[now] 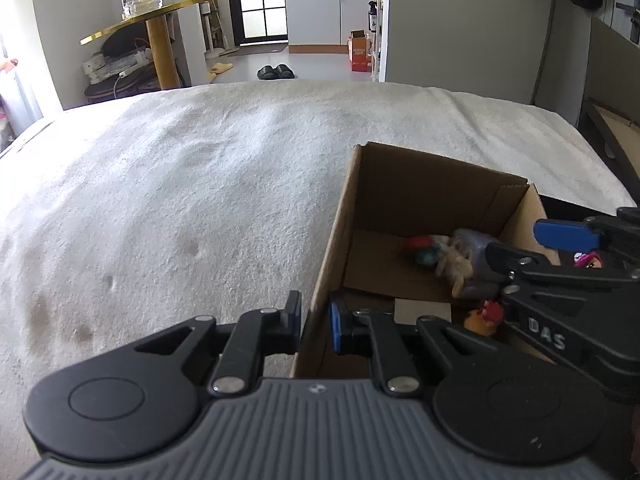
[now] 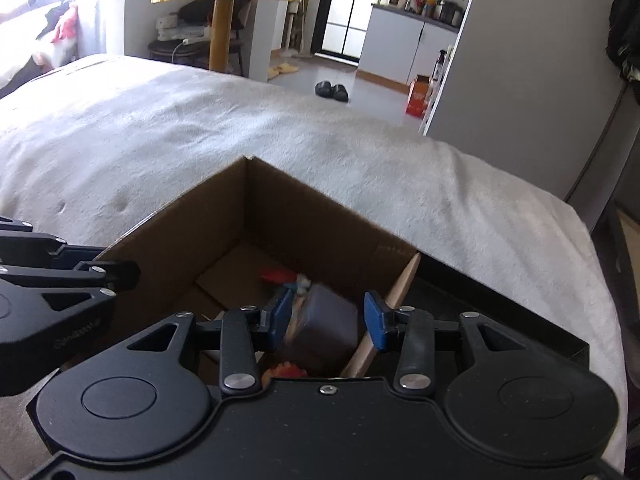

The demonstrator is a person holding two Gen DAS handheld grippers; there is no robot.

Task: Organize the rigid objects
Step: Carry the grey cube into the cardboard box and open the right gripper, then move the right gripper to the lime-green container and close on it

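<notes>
- L wrist cam: close over box point(image 1: 436, 216) near-left wall, tilted down, box at 3 o'clock.
- R wrist cam: above box, tilted down.
- Both share box, bed point(image 1: 180, 200).

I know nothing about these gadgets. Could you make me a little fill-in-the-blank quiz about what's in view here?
1. The left gripper is clamped on a wall of the cardboard ____.
2. Its finger pads are coloured ____.
3. The orange toy lies ____ the box.
4. On the far floor sits a pair of black ____.
Missing words: box; blue; inside; slippers.
</notes>
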